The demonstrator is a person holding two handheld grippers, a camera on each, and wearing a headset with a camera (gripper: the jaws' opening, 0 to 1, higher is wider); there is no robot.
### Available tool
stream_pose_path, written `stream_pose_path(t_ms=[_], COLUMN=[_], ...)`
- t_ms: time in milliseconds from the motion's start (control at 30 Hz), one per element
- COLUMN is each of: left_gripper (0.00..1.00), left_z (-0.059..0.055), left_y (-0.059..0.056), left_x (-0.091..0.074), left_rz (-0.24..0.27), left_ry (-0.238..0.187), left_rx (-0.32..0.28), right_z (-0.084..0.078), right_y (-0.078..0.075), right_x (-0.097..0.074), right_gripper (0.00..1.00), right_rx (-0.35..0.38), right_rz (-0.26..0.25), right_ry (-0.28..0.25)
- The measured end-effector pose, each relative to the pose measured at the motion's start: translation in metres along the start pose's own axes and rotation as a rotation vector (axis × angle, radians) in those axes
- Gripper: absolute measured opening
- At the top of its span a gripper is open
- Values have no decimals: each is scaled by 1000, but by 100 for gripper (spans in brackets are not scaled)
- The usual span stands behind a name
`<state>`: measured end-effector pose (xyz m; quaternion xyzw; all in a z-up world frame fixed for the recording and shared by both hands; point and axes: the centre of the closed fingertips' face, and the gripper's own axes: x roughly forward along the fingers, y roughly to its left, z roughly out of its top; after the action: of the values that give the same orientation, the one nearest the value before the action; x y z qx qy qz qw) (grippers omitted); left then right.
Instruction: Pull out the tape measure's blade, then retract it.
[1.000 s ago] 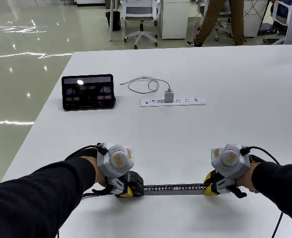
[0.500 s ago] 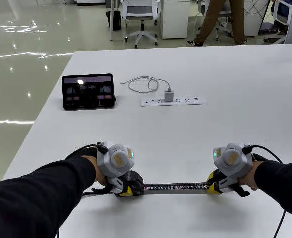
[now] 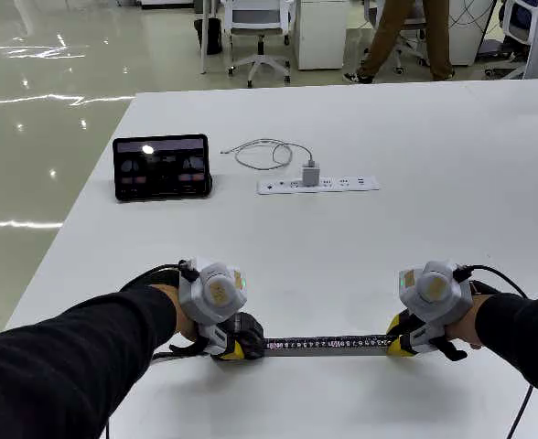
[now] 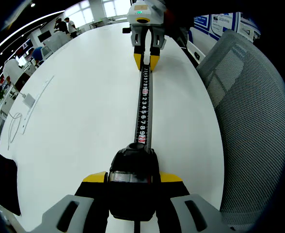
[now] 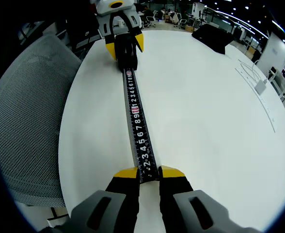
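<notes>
A black tape measure case (image 3: 242, 336) lies on the white table near its front edge, and my left gripper (image 3: 231, 347) is shut on it; the case (image 4: 133, 179) sits between the yellow-tipped jaws in the left gripper view. Its dark numbered blade (image 3: 324, 345) runs flat along the table to the right. My right gripper (image 3: 399, 345) is shut on the blade's end; in the right gripper view the blade (image 5: 136, 126) stretches away from my right gripper (image 5: 149, 174) to the far case (image 5: 125, 51). In the left gripper view the blade (image 4: 144, 104) reaches the right gripper (image 4: 146, 60).
A black tablet (image 3: 162, 168) stands at the back left of the table (image 3: 360, 247). A white power strip (image 3: 317, 186) with a charger and coiled cable (image 3: 262, 154) lies behind the middle. Grey mesh chair (image 4: 249, 131) beside the table edge. Office chairs and a person's legs (image 3: 406, 37) stand beyond.
My right gripper has moved further right with the blade's end, so more blade shows between the two grippers. The left gripper and the case have stayed put.
</notes>
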<state>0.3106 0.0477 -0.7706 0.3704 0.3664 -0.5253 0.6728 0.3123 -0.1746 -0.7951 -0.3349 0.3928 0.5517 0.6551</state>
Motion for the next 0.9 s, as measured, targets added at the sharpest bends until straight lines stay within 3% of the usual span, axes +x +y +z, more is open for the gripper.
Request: stream_pose_path(t_ms=[900], left_gripper=[33], left_z=[0], left_y=[0], left_x=[0], left_rz=[3], left_ry=[-4], left_rx=[-5], right_z=[-14], right_y=[-3], right_x=[-8], right_gripper=[10], right_rx=[5], right_rz=[-13], right_ry=[23])
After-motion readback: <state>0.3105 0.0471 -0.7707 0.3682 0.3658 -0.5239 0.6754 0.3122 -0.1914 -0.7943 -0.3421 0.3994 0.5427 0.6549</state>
